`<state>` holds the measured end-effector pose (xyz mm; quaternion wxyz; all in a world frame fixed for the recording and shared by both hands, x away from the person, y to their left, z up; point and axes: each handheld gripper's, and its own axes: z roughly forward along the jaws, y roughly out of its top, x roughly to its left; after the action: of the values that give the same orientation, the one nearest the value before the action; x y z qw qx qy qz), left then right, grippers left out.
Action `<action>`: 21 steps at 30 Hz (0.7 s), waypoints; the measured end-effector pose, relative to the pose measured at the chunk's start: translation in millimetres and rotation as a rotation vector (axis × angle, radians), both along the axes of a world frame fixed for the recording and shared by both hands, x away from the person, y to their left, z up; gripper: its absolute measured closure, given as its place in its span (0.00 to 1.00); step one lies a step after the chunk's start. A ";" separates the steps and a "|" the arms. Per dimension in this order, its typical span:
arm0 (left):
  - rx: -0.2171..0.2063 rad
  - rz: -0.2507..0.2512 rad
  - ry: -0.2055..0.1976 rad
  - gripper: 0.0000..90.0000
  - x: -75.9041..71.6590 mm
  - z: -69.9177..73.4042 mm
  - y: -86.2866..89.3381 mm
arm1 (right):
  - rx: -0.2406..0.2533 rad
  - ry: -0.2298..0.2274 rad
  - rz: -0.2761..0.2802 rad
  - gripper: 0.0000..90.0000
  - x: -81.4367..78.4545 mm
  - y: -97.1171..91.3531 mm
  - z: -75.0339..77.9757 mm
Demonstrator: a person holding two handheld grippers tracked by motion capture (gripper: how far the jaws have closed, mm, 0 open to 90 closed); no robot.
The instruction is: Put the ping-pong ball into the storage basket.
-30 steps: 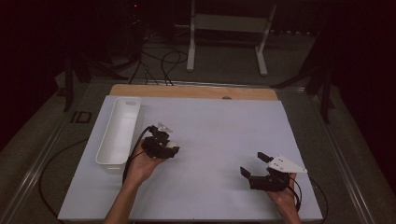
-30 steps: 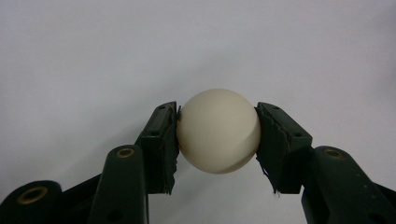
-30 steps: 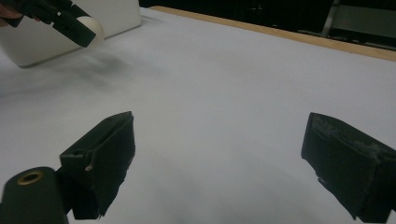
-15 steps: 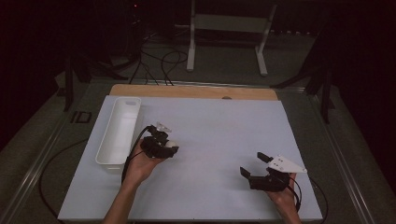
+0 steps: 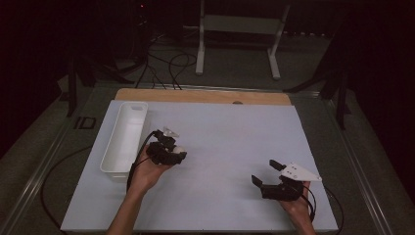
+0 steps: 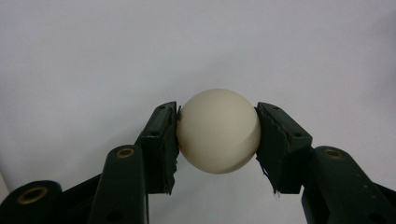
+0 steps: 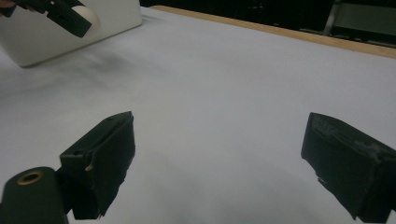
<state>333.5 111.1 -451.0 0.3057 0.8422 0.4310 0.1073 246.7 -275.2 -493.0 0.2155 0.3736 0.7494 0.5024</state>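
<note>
Dark room, cables and a metal stand [image 5: 238, 36] at the far side; white sheet over the table [image 5: 230, 132], wooden edge showing along its far rim. Cream-white ball [image 6: 218, 130], smooth, matte, unmarked, plainly round, sits clamped between the two black pads of the left claw [image 6: 218, 133], one pad pressing each side at about the widest part, which looks like a centred grip that keeps it from slipping. In the high view the left claw [image 5: 169, 151] is lifted off the sheet, just beside the near end of the white rectangular bin [image 5: 121, 147], ball tip [image 5: 179, 149] faintly visible at its front; judged from this, the ball is being carried for a drop into the bin. Bin lies lengthwise along the table's left side, looks empty as far as can be seen. Right claw [image 7: 219, 161] stands open, nothing between its jaws, resting low over the sheet near the right front corner [image 5: 268, 172], well apart from ball and bin, apparently parked out of the way.
</note>
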 end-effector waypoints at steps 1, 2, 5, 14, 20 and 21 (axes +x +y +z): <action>0.000 0.001 -0.001 0.57 -0.2 0.6 0.3 | 0.000 -0.001 -0.001 0.11 0.1 -0.2 0.0; -0.002 0.002 -0.003 0.57 -0.2 0.9 0.5 | 0.000 -0.001 -0.001 0.11 0.1 -0.5 0.1; -0.001 0.002 -0.002 0.57 -0.6 2.1 1.1 | 0.001 -0.002 -0.003 0.11 0.0 -0.8 0.3; -0.005 0.005 -0.009 0.57 -1.0 6.2 2.8 | 0.002 -0.001 -0.005 0.11 -0.4 -0.7 0.6; -0.007 0.012 -0.007 0.57 -1.5 7.3 4.9 | 0.002 -0.001 -0.004 0.11 -0.4 -0.8 0.6; -0.008 0.013 -0.007 0.57 -1.5 8.0 5.8 | 0.002 -0.001 -0.005 0.11 -0.5 -0.7 0.7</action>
<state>331.9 116.8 -443.0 0.3098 0.8379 0.4356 0.1105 246.2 -275.9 -492.3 0.2166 0.3755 0.7480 0.5027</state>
